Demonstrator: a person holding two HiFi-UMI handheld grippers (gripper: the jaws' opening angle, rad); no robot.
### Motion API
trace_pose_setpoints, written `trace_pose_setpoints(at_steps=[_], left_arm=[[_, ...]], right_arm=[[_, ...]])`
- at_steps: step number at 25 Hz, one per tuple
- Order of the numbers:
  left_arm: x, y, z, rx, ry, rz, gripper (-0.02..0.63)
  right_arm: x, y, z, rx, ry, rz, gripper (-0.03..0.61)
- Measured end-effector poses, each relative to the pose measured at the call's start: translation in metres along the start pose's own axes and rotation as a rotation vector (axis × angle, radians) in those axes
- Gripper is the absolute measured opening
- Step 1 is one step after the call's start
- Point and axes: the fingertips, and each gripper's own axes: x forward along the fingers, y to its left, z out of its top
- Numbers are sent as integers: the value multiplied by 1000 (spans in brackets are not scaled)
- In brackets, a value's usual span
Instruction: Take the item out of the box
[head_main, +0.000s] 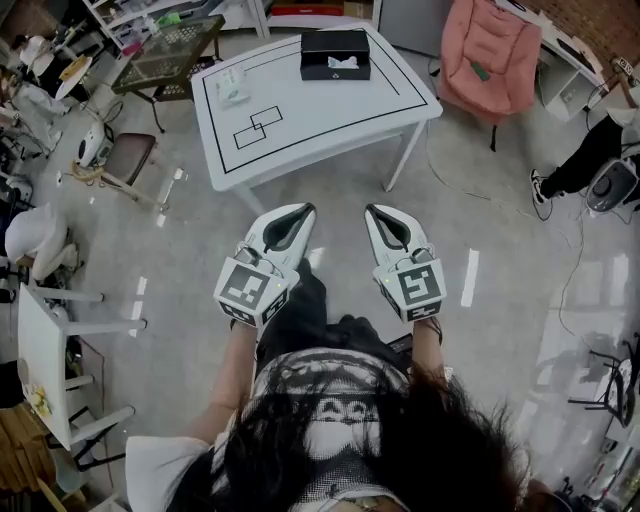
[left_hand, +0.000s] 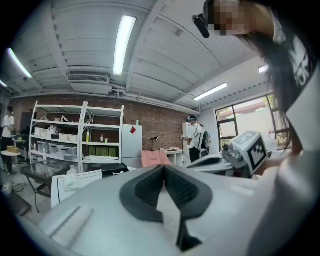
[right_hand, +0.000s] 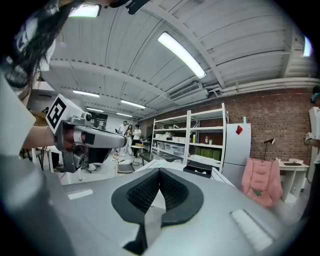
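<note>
Both tongs shut tight, nothing in 'em: left gripper (head_main: 305, 209) & right gripper (head_main: 371, 209) side by side, well short of the white table (head_main: 330, 112). Black box (head_main: 335, 42) sits at its far edge w/ the white item (head_main: 343, 63) inside.

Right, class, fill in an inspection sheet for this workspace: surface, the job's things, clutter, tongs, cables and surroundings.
Surface: white table marked with black tape lines, across the floor from the person.
Job's things: black box, open, near the table's far edge, with a white item inside.
Clutter: one small pale object near the table's left edge.
Tongs: left tongs and right tongs both shut, empty, held short of the table.
Cables: a thin cable trails over the floor at right.
Surroundings: pink chair, glass-topped side table, shelving, a person's legs.
</note>
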Motion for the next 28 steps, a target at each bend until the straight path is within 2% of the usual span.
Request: trace_pose_setpoints(at_steps=[10,18,28], left_arm=[[45,97,2,-3,12,-50,0],[53,180,3,-21,1,-115,0],[61,243,-7,-48,-7,-180,0]], right_arm=[[99,-17,20,-4,39,-27,10],[181,-5,37,6,78,-65,14],[236,2,40,4,123,-138,14]])
